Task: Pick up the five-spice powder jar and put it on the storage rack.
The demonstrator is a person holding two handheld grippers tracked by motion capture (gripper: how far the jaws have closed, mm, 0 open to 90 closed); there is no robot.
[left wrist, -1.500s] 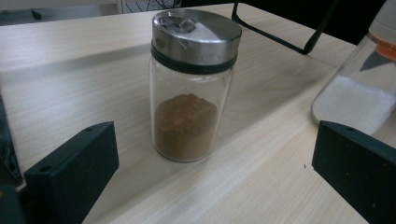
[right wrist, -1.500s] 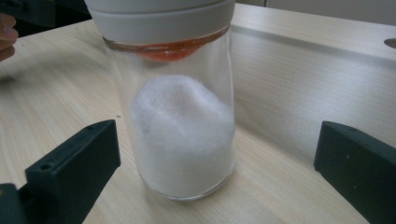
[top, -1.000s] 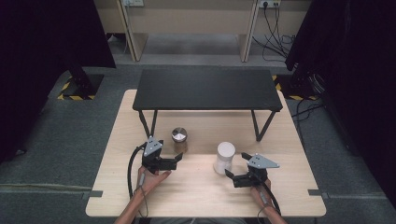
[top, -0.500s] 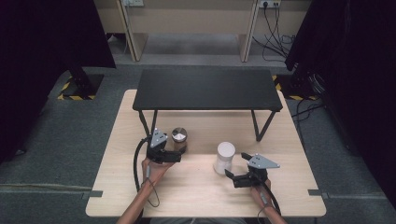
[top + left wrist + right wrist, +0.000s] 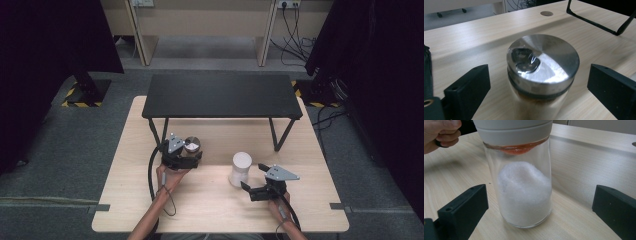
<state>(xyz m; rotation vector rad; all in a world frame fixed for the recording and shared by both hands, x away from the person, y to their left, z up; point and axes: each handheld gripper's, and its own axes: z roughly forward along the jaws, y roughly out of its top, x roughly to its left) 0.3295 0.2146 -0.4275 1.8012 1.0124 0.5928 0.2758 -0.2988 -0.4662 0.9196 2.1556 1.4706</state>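
Left gripper (image 5: 536,82) spread wide around metal-lidded jar (image 5: 542,75) on table (image 5: 210,200), not gripping. Right gripper (image 5: 539,205) likewise agape before white-lidded jar (image 5: 522,182). Both likely glass: rigid, slippery, breakable. Clamp body below lid.

No readable text, label or number anywhere (neither jar carries any printing on lid or glass).

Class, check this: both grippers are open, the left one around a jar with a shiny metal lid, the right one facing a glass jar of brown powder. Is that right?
Not quite. The right gripper faces a glass jar of white powder, not brown, as the right gripper view shows. The rest holds: both are open, the left gripper around the metal-lidded jar.
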